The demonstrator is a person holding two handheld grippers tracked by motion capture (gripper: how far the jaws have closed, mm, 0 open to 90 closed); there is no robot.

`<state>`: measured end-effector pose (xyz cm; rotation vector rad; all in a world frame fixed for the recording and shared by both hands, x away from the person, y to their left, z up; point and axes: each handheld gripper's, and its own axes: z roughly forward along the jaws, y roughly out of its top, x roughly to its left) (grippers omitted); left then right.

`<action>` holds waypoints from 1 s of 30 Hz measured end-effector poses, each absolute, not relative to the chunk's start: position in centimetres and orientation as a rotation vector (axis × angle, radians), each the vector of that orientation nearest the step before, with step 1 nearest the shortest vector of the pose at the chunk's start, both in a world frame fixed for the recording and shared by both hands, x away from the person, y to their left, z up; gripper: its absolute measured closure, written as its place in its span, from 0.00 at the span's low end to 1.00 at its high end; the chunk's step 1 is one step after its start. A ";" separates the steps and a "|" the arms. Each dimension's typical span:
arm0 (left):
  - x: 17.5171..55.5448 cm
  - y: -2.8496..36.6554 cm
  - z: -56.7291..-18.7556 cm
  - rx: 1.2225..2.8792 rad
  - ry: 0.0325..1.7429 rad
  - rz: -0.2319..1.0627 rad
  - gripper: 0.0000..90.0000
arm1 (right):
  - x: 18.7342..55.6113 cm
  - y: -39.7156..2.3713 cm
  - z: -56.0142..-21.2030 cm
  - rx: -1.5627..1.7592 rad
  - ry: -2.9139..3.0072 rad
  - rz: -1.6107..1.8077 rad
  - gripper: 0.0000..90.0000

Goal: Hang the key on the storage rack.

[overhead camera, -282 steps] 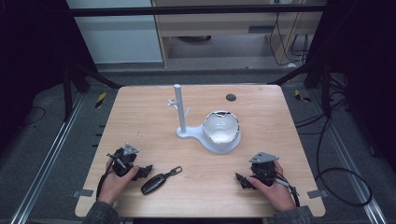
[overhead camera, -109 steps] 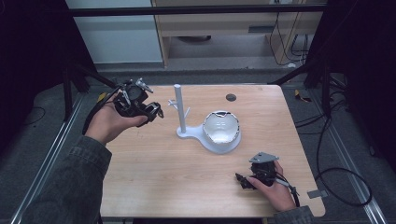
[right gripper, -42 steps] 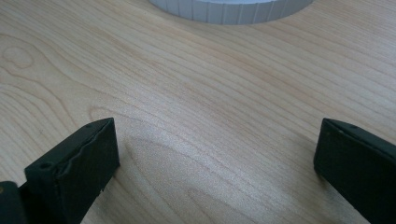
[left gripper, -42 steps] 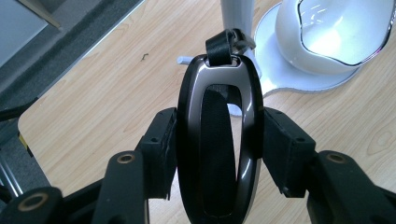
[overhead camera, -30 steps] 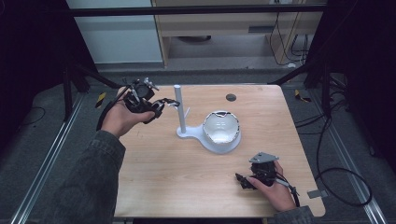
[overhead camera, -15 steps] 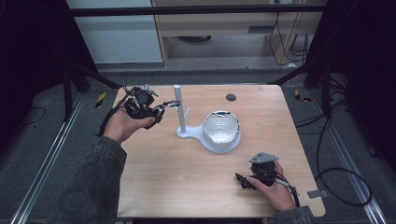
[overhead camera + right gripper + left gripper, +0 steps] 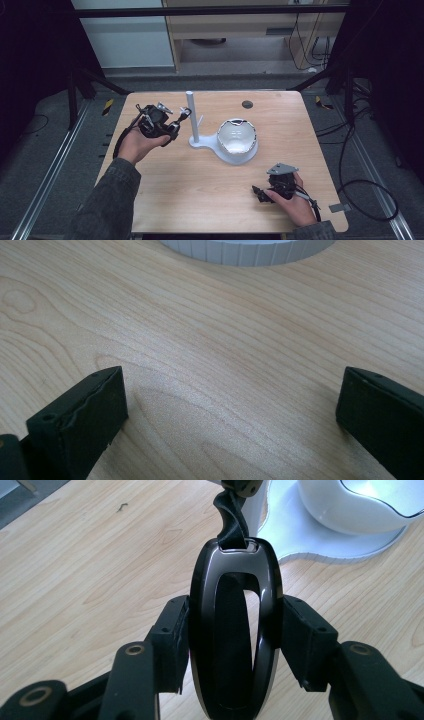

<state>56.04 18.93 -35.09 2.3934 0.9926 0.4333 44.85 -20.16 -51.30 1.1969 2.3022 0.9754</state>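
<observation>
black key fob (no readable marking)

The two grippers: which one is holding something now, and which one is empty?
The left gripper holds a black car key, its jaws pressing on both sides, beside the white stand. The right gripper is open near the table, nothing between its jaws.

Left hand-held gripper up off light wooden desk, held in left hand, tip just beside tall white post of white plastic stand. Small dark object at tip, too small to identify. White bowl-shaped dish sits on stand base, right of post. Right hand-held gripper low at desk's near right, in right hand. Small dark round disc near far edge.
</observation>
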 end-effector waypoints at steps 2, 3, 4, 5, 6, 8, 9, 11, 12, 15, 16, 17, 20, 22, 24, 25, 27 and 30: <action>56.0 18.7 -35.5 2.386 0.992 0.435 0.54 | 44.8 -20.2 -51.3 1.198 2.302 0.976 0.00; 56.1 18.7 -35.7 2.386 0.989 0.434 0.54 | 44.8 -20.2 -51.3 1.196 2.303 0.973 0.00; 56.1 18.7 -35.7 2.386 0.989 0.434 0.54 | 44.8 -20.2 -51.3 1.196 2.303 0.973 0.00; 56.2 18.6 -36.0 2.376 0.993 0.437 0.54 | 44.9 -20.2 -51.3 1.197 2.301 0.977 0.00; 56.2 18.6 -36.2 2.366 0.997 0.435 0.54 | 44.8 -20.2 -51.3 1.199 2.301 0.976 0.00; 56.2 18.5 -36.5 2.363 0.991 0.437 0.54 | 44.8 -20.1 -51.3 1.199 2.302 0.976 0.00; 56.2 18.5 -36.5 2.363 0.991 0.437 0.54 | 44.8 -20.1 -51.3 1.199 2.302 0.976 0.00; 56.1 18.5 -36.8 2.343 0.991 0.444 0.54 | 44.8 -20.1 -51.3 1.199 2.302 0.976 0.00; 56.1 18.5 -36.9 2.335 0.994 0.443 0.54 | 44.8 -20.1 -51.3 1.199 2.302 0.976 0.00; 56.0 18.6 -37.1 2.318 0.991 0.441 0.54 | 44.8 -20.1 -51.3 1.201 2.302 0.976 0.00; 56.0 18.6 -37.1 2.315 0.991 0.442 0.54 | 44.8 -20.1 -51.3 1.200 2.302 0.976 0.00; 56.0 18.7 -37.1 2.308 0.996 0.440 0.54 | 44.8 -20.1 -51.3 1.200 2.302 0.976 0.00; 56.0 18.7 -37.2 2.298 0.995 0.443 0.54 | 44.8 -20.1 -51.3 1.203 2.301 0.979 0.00; 56.0 18.7 -37.2 2.298 0.993 0.440 0.54 | 44.8 -20.1 -51.3 1.202 2.302 0.979 0.00; 56.0 18.7 -37.2 2.300 0.992 0.439 0.54 | 44.8 -20.1 -51.3 1.203 2.302 0.979 0.00; 56.0 18.6 -37.3 2.298 0.996 0.436 0.54 | 44.8 -20.1 -51.3 1.203 2.301 0.979 0.00; 56.1 18.5 -37.4 2.294 0.996 0.442 0.54 | 44.8 -20.1 -51.3 1.203 2.302 0.979 0.00; 56.2 18.5 -37.8 2.281 0.997 0.438 0.54 | 44.8 -20.1 -51.3 1.203 2.301 0.979 0.00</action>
